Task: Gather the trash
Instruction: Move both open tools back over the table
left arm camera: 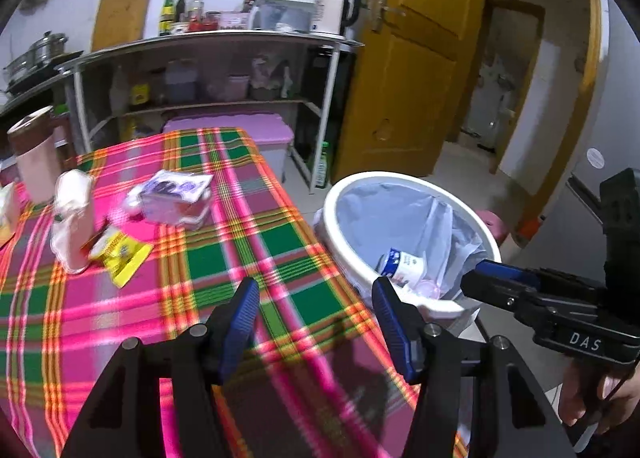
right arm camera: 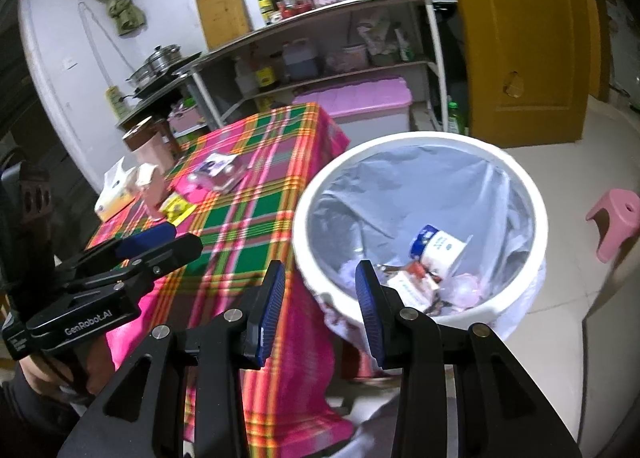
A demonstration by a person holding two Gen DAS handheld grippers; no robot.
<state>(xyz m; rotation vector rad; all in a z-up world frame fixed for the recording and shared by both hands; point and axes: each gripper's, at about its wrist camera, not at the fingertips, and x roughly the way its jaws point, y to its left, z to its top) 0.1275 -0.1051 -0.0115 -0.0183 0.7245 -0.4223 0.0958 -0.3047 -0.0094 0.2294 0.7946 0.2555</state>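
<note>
Left wrist view: The left gripper (left arm camera: 316, 304) hovers over the near part of the table (left arm camera: 224, 258), which is covered by a pink, green and orange plaid cloth. Its two blue-padded jaws stand wide apart with nothing between them. On the far left of the table lie the remaining trash items: a yellow wrapper (left arm camera: 122, 254), a crumpled pale packet (left arm camera: 72, 217) standing just beside it, and a clear plastic package with a purple label (left arm camera: 176, 193) farther back. A brown-lidded canister (left arm camera: 34, 155) stands at the left edge. The white trash bin (left arm camera: 340, 197), lined with a translucent bag, stands on the floor beside the right edge of the table. A blue-and-white carton (left arm camera: 402, 262) lies inside it. The right gripper (left arm camera: 504, 278) enters from the right, above the bin rim; from this angle its opening cannot be told.

Right wrist view: The right gripper (right arm camera: 322, 290) is held above the near rim of the trash bin (right arm camera: 520, 177). Its jaws stand apart and hold nothing. Inside the bin lie the blue-and-white carton (right arm camera: 438, 248) and other mixed scraps. The left gripper (right arm camera: 160, 242) extends over the near edge of the table (right arm camera: 248, 217). A tissue box (right arm camera: 116, 197) sits beside the yellow wrapper (right arm camera: 178, 209). A pink stool (right arm camera: 612, 221) stands on the floor at right.
</note>
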